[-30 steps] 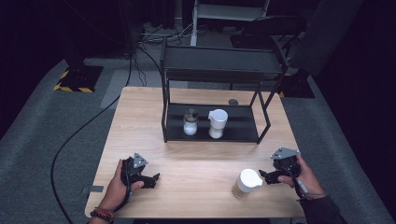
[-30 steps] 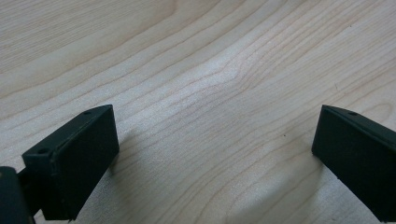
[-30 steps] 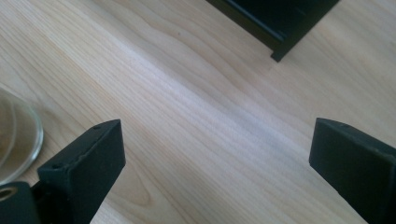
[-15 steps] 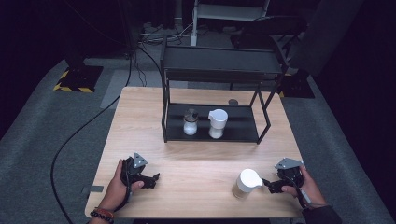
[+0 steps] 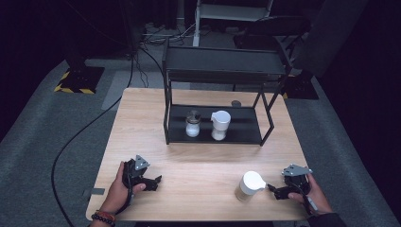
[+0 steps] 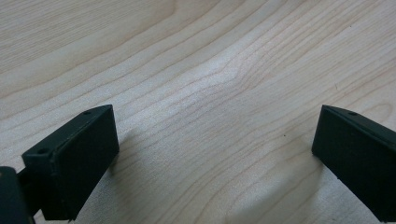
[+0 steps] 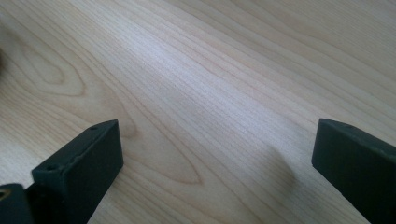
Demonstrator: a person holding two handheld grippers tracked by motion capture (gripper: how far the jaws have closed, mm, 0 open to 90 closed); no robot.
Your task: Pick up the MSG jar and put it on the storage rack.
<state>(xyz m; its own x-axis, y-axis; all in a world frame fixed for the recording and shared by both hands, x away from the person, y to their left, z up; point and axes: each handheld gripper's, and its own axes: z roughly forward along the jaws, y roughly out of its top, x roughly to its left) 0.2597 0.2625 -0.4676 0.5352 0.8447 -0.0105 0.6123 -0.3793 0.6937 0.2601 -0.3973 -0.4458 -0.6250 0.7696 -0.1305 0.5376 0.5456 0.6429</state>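
In the left gripper view, the left gripper [image 6: 215, 154] has its two black jaws spread wide apart, released, with bare pale wood grain of the table [image 6: 210, 70] between them and nothing held. In the right gripper view, the right gripper [image 7: 217, 163] is likewise released, jaws wide apart over bare wood. From the high view, the left gripper [image 5: 150, 181] rests low on the table at about 7 o'clock, held in the person's left hand [image 5: 119, 189], its jaws pointing toward 3 o'clock. The right gripper [image 5: 276, 190] sits at about 5 o'clock in the right hand [image 5: 312, 193], jaws pointing toward 9 o'clock. Just beside its jaw tips, apart from them, stands a white lidded cup [image 5: 249, 185]. Toward 12 o'clock, a black two-tier metal rack [image 5: 222, 64] stands on the table; on its lower shelf sit a small glass jar [image 5: 192, 124] and, just beside it, a white pitcher [image 5: 220, 124]. A black cable [image 5: 80, 137] trails across the grey floor at 9 o'clock.
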